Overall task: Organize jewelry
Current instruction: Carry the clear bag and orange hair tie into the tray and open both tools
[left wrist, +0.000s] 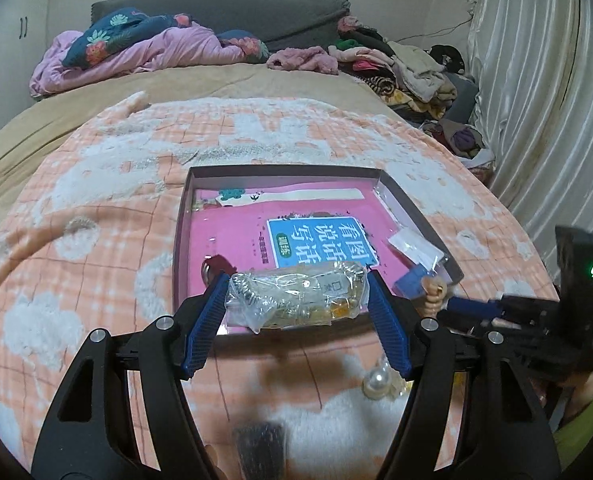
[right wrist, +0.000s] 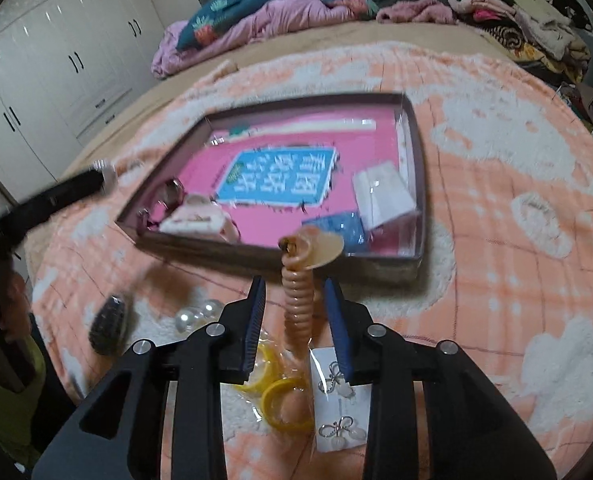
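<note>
Left gripper (left wrist: 296, 300) was clamped on a clear crinkled plastic bag of small jewellery pieces (left wrist: 296, 300), one blue ribbed pad against each end; the bag spanned the whole gap and hung just ahead of the jaws, over the near edge of the shallow dark-rimmed cardboard tray (left wrist: 284, 169); judged as carried toward the tray for sorting, since the tray sat directly beyond the fingertips.

Right gripper (right wrist: 294, 300) stood with its jaws partly apart; a peach-coloured coiled spiral hair tie (right wrist: 296, 300) rose upright between the pads, and neither pad visibly pressed on it (motion blur made the contact hard to read); its top end reached the tray's near wall, so this was judged a release at the tray edge rather than a grip.

Below and behind the right jaws, on the peach-and-white fleecy blanket (right wrist: 516, 240), lay yellow plastic rings (right wrist: 284, 404) and a clear packet of silver bow earrings with pearls (right wrist: 338, 404); to the left of the jaws, two large white pearl beads (right wrist: 196, 314) and a dark sparkly hair clip (right wrist: 108, 324); judged as items not yet sorted.

Inside the tray, beyond both jaws: a pink booklet with a blue label (left wrist: 320, 242), a cream hair claw (right wrist: 200, 218), a small white packet (right wrist: 380, 196).

Writing: the blue label carried large white Chinese characters, upside down to the cameras, read as 看图说话写话, with 训练 on a green patch; a small printed tag on the bag was illegible.
</note>
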The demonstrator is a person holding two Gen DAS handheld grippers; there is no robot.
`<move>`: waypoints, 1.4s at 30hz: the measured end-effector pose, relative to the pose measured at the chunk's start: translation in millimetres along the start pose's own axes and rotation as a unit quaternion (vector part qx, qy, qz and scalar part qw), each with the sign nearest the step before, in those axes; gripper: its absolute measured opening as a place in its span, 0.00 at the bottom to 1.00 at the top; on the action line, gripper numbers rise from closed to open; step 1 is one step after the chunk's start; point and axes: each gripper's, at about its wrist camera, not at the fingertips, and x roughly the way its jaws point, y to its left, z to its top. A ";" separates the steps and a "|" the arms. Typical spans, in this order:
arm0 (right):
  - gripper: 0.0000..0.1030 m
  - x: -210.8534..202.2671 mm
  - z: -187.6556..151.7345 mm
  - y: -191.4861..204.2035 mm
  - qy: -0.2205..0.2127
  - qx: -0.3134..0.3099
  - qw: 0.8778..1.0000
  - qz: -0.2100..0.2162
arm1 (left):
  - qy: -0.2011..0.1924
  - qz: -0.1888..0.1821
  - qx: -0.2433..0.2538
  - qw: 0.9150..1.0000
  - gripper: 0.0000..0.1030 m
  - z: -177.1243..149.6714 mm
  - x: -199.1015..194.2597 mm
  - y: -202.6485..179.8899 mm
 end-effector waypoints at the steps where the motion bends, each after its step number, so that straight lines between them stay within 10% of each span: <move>1: 0.30 5.2 -1.1 -0.4 0.005 0.001 1.000 -0.001 | 0.001 0.001 0.000 1.000 0.59 1.8 2.6 0.0; 5: 0.17 13.8 -4.1 0.1 0.011 -0.004 1.000 0.005 | 0.004 0.005 -0.002 1.000 0.59 9.4 11.6 3.2; 25: 0.16 -22.0 61.1 9.6 -0.088 -0.024 0.996 0.013 | 0.003 0.023 -0.010 1.000 0.60 37.0 48.7 20.7; 42: 0.16 15.0 74.6 -0.1 -0.066 -0.007 0.998 -0.002 | 0.032 0.033 -0.004 0.999 0.61 25.2 74.6 21.2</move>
